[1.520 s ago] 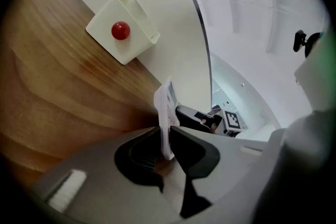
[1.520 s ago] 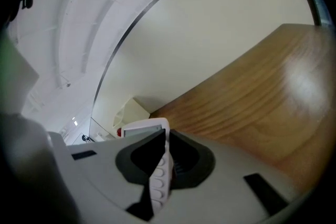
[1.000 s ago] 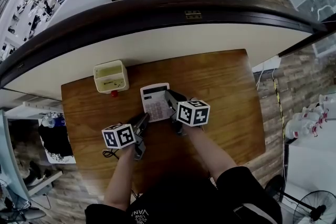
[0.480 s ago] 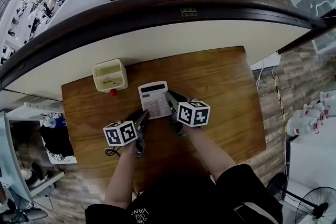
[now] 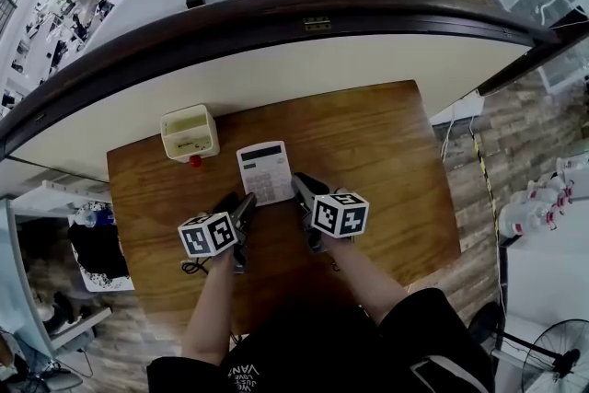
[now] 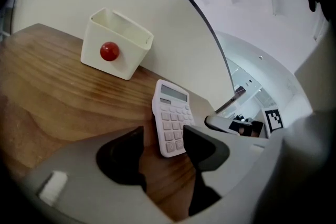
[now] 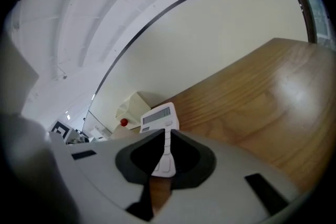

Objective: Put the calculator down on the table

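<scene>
The white calculator [image 5: 265,172] lies flat on the wooden table [image 5: 386,161], display end away from me. My left gripper [image 5: 245,202] is at its near left corner. In the left gripper view the jaws [image 6: 164,147] are opening; the calculator's [image 6: 172,117] near end sits between them, and neither pad presses on it. My right gripper [image 5: 300,185] is just off the near right corner, not touching it. In the right gripper view its fingertips [image 7: 167,136] stand together, with only a thin slit through which the calculator [image 7: 160,117] shows.
A cream open box [image 5: 189,132] with a red knob [image 5: 195,162] stands on the table left of the calculator, near the far edge. A black cable [image 5: 191,268] lies by my left hand. A curved dark rail and pale counter run behind the table.
The left jaws have spread apart and let go of the calculator's near corner. The right gripper has drawn back from the calculator's right edge toward me. The calculator stays flat.
</scene>
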`<state>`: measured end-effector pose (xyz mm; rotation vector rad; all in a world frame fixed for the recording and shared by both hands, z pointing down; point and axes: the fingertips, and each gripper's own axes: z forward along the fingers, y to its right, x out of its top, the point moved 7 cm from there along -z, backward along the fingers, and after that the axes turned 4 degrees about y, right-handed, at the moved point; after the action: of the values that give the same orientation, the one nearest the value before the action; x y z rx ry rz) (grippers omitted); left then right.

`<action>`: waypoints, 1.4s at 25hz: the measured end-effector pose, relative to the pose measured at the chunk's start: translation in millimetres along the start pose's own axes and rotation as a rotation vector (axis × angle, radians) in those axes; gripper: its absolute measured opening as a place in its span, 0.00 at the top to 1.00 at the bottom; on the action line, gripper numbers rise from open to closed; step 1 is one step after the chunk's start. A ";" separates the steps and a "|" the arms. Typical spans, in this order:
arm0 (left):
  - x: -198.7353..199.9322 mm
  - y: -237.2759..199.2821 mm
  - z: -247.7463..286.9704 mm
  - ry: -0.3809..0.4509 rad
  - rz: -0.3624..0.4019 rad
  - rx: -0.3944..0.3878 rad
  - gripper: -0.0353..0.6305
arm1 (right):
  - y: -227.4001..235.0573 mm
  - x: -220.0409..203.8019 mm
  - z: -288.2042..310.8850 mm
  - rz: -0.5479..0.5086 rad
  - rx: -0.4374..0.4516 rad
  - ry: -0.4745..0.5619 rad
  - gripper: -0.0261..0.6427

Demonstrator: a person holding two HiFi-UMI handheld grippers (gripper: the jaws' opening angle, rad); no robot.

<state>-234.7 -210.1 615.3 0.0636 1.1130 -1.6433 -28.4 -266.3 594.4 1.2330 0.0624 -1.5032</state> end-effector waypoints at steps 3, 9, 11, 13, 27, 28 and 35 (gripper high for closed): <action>0.3 1.8 -9.0 0.031 0.008 0.006 0.61 | -4.8 -5.8 -14.3 -0.010 -0.009 0.007 0.92; -3.8 10.8 -31.0 0.091 0.052 -0.001 0.61 | -14.4 -18.5 -42.5 -0.023 -0.019 0.027 0.92; -5.5 13.5 -40.2 0.114 0.068 -0.003 0.61 | -19.2 -22.0 -51.7 -0.031 -0.022 0.038 0.92; -6.8 16.6 -49.8 0.137 0.083 -0.014 0.61 | -25.5 -24.5 -60.9 -0.042 -0.026 0.053 0.92; -37.4 52.8 -123.9 0.256 0.216 -0.131 0.92 | -74.7 -48.7 -129.5 -0.106 -0.015 0.133 0.92; -41.2 55.0 -128.4 0.259 0.220 -0.140 0.92 | -77.4 -51.6 -134.1 -0.110 -0.014 0.134 0.92; -66.1 62.3 -158.6 0.265 0.257 -0.188 0.93 | -95.4 -71.5 -160.2 -0.135 -0.017 0.144 0.93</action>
<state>-234.8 -51.5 524.5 0.2972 1.3943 -1.3212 -10.3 -82.2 519.2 1.3440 0.2571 -1.5240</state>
